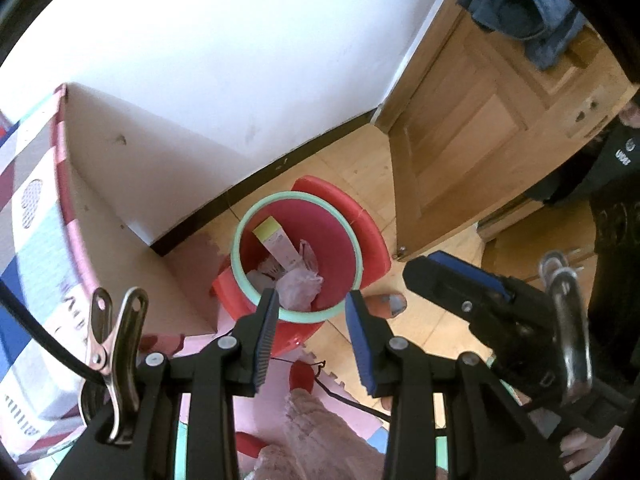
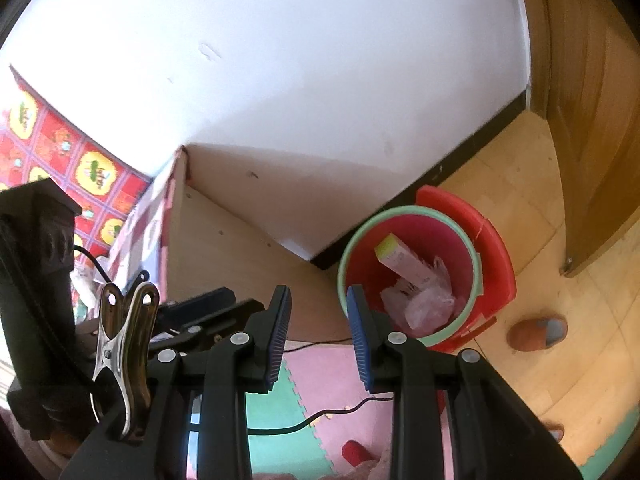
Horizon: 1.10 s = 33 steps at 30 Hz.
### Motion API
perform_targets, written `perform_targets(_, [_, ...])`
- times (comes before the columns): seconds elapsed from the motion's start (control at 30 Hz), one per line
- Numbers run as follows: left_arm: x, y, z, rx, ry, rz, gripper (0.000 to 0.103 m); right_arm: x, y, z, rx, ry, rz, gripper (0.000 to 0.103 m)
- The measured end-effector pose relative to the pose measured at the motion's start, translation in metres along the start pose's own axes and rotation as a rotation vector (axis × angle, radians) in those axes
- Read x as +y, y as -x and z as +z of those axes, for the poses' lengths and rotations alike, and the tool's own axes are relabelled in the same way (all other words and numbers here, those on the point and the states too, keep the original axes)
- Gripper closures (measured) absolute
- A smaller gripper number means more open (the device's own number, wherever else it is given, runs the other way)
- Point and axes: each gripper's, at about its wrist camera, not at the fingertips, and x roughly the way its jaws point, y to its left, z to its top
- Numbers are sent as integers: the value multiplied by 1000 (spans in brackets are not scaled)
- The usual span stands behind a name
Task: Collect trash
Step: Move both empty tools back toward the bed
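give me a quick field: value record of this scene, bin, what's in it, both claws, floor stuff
bin: red trash bin with a pale green rim, on the wood floor near the wall corner
bin contents: a box with a yellow end leaning inside, crumpled clear plastic
behind bin: red lid
left claw: open, nothing between the pads, above the bin
right claw: open, empty, beside the bin
floor items: slipper, pink and green foam mat, black cable
nearby: wooden door, cabinet side
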Motion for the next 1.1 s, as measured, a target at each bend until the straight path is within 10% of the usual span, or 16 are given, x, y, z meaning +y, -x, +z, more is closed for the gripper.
perform_targets(1.1, [161, 214, -145, -224, 318, 202, 67, 241, 56, -99, -30, 371, 204, 73])
